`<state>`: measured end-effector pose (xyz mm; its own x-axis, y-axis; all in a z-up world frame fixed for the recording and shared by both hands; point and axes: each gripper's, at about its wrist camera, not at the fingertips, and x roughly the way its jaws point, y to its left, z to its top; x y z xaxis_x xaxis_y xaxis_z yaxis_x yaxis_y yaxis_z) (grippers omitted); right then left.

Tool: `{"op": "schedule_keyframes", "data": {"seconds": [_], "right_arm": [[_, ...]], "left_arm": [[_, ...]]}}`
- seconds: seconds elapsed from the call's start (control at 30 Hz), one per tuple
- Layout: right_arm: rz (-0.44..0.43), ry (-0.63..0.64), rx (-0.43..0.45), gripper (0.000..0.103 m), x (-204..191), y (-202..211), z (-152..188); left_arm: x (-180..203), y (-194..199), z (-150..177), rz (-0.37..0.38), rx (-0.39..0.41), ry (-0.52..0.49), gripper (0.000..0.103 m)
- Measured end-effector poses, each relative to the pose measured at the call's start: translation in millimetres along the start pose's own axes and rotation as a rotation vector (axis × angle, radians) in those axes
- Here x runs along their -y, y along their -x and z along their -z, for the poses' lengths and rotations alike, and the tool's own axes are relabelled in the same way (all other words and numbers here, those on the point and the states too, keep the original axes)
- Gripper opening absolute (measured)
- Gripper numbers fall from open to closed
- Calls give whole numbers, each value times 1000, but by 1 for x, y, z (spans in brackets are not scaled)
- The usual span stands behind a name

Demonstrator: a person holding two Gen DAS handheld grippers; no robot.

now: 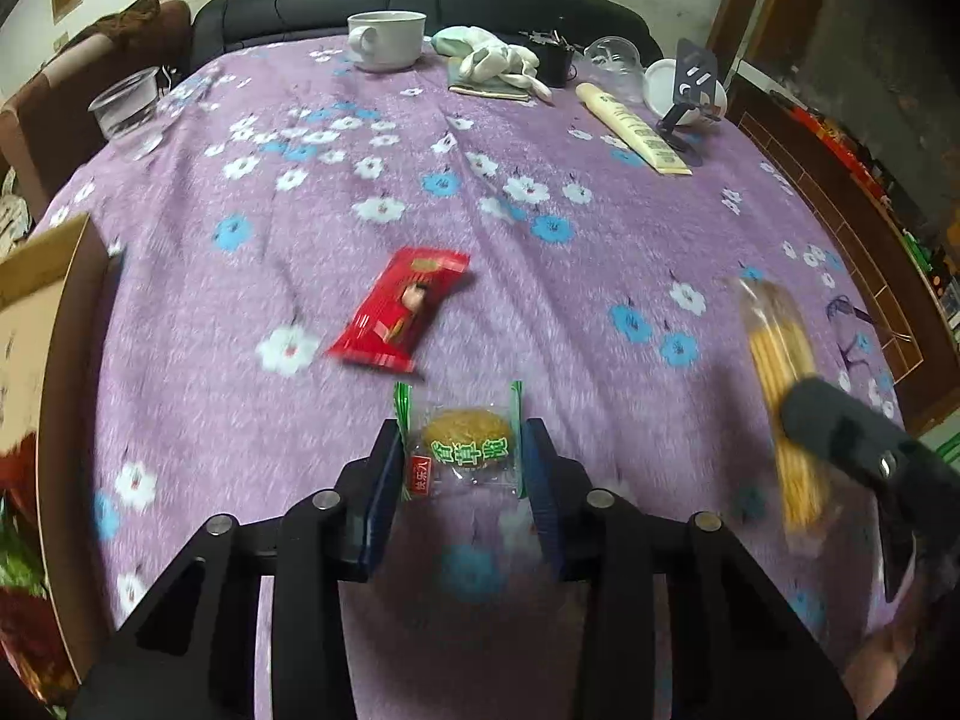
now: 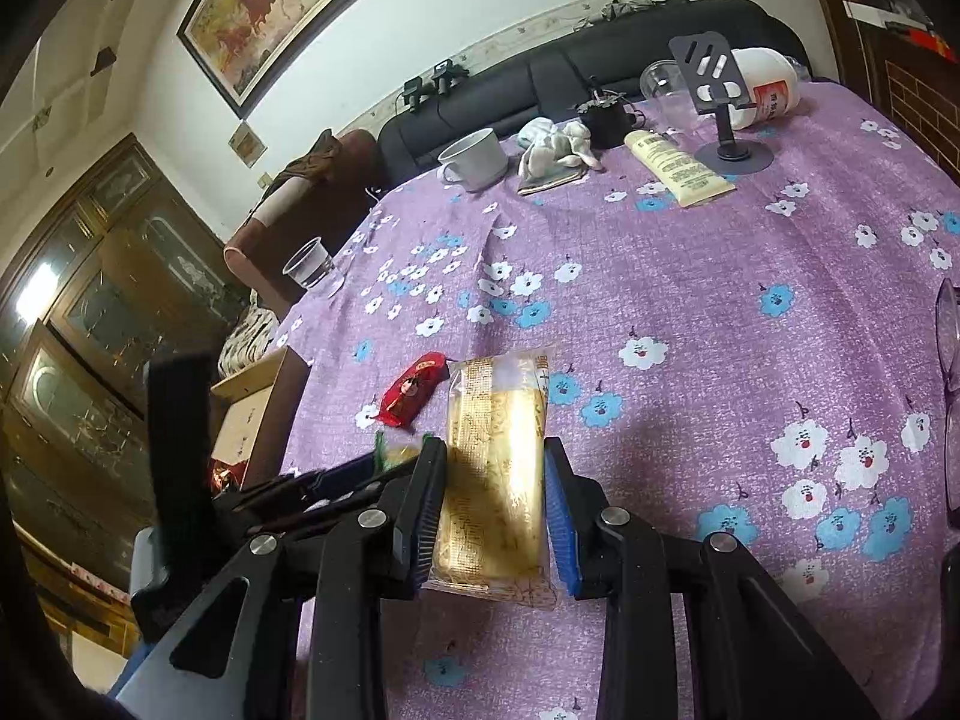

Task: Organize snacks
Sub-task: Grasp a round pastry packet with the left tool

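Note:
My left gripper [image 1: 462, 438] is shut on a clear green-edged packet with a round yellow cake [image 1: 465, 441], held above the purple flowered cloth. A red snack packet [image 1: 399, 309] lies on the cloth just ahead; it also shows in the right wrist view [image 2: 411, 390]. My right gripper [image 2: 495, 474] is shut on a long clear packet of yellow biscuits [image 2: 498, 468], lifted over the table. In the left wrist view that packet [image 1: 780, 396] appears blurred at the right, with the right gripper's body over its lower part.
An open cardboard box [image 1: 42, 324] stands at the table's left edge, also in the right wrist view [image 2: 252, 414]. At the far side are a white mug [image 1: 387, 39], a plastic cup [image 1: 126, 105], a cream tube [image 1: 633, 126], a phone stand [image 2: 720, 102], a cloth toy [image 1: 492, 60].

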<state>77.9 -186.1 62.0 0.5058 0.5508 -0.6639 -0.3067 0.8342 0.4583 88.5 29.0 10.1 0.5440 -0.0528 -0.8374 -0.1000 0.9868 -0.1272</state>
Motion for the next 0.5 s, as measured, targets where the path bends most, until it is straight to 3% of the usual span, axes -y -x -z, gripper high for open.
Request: {"op": "schedule_keyframes", "data": {"seconds": [0.5], "right_arm": [[-4, 168, -33, 33, -40, -13, 20]], "left_arm": [[-33, 51, 58, 35, 22, 16, 37]]}}
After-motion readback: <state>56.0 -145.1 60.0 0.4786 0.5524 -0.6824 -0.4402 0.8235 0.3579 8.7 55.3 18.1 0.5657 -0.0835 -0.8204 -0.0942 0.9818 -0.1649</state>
